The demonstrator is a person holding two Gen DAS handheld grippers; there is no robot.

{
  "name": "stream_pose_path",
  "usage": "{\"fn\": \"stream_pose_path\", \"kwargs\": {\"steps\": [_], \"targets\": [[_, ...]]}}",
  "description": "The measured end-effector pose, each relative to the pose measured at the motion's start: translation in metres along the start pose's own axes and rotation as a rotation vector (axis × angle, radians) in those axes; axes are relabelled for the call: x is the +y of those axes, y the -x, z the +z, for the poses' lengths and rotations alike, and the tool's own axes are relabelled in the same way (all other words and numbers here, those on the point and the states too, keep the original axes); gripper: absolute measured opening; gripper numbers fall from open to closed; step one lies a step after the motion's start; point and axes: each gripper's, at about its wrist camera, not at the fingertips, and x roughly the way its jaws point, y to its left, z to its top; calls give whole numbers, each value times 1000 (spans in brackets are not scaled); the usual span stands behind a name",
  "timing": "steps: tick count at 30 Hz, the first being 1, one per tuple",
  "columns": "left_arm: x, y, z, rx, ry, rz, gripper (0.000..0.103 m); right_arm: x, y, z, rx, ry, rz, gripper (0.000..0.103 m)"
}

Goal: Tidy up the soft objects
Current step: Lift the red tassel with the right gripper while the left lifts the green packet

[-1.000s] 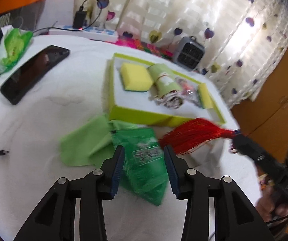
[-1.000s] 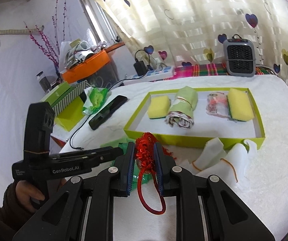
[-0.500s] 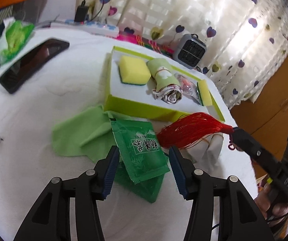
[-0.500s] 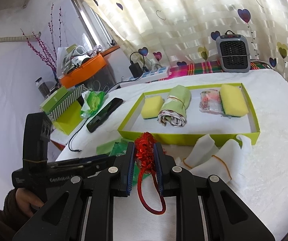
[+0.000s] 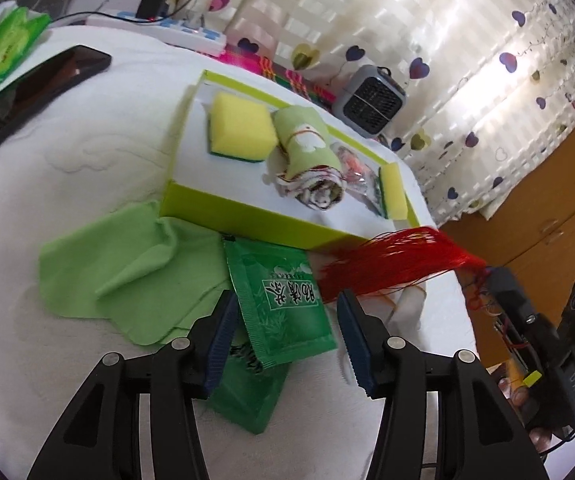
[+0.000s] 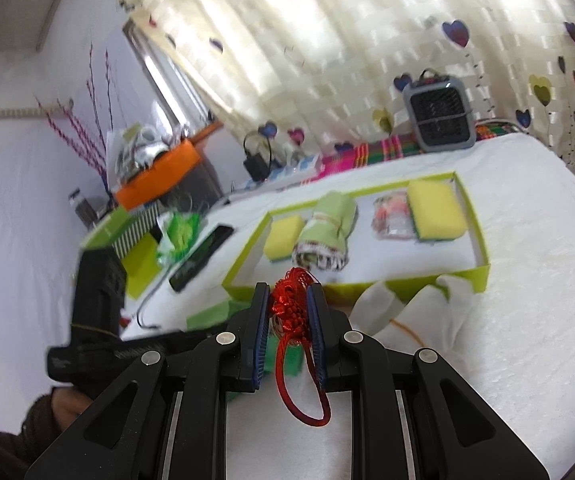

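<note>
Tongs in both hands work a cluttered white surface (image 5: 67, 168) as soft items are sorted into a lime-green tray (image 5: 247, 224). The left tongs (image 5: 283, 340), whose jaws have just been opening and now stand wide with nothing pinched, hover over a green sachet (image 5: 283, 300) that lies between the fingers but untouched by either pad; it rests partly on a second green packet (image 5: 247, 400) and just beside a crumpled green cloth (image 5: 127, 268) to the tongs' left. The right tongs (image 6: 287, 320) are clamped nearly shut on a red knotted tassel (image 6: 291, 304), gripped at its woven knot so that the loop (image 6: 303, 392) hangs back toward the handle and the long fringe (image 5: 387, 264) fans out in front, seen in the left wrist view streaming to the right of the left tongs. Straight ahead of both tools, the tray already holds two yellow sponges (image 5: 243, 128), a rolled cloth (image 5: 307, 160) bound with a band, and a small clear packet (image 5: 355, 172), with open floor left at its near side, likely where the tassel is bound. White fabric pieces (image 6: 407, 308) lie against the tray's near wall, to the right of the right tongs. A phone (image 5: 27, 96) sits well off to the left tongs' far left, apart from the sorting.
</note>
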Motion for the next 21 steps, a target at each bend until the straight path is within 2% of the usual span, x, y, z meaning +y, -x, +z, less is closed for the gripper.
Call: {"fn": "stream_pose_path", "kwargs": {"steps": [2, 5, 9, 10, 11, 14, 21], "targets": [[2, -1, 1, -5, 40, -44, 50, -2, 7, 2, -34, -7, 3, 20], [1, -8, 3, 7, 55, -36, 50, -4, 15, 6, -74, -23, 13, 20], [4, -16, 3, 42, 112, -113, 50, -5, 17, 8, -87, -26, 9, 20], [4, -18, 2, 44, 112, -104, 50, -6, 18, 8, -86, -28, 11, 20], [2, -18, 1, 43, 106, -106, 50, -7, 17, 8, -83, -31, 11, 20], [4, -11, 0, 0, 130, -183, 50, -8, 17, 8, -78, -30, 13, 20], [1, -21, -5, 55, 146, -200, 50, -12, 15, 6, -70, -40, 13, 20]]}}
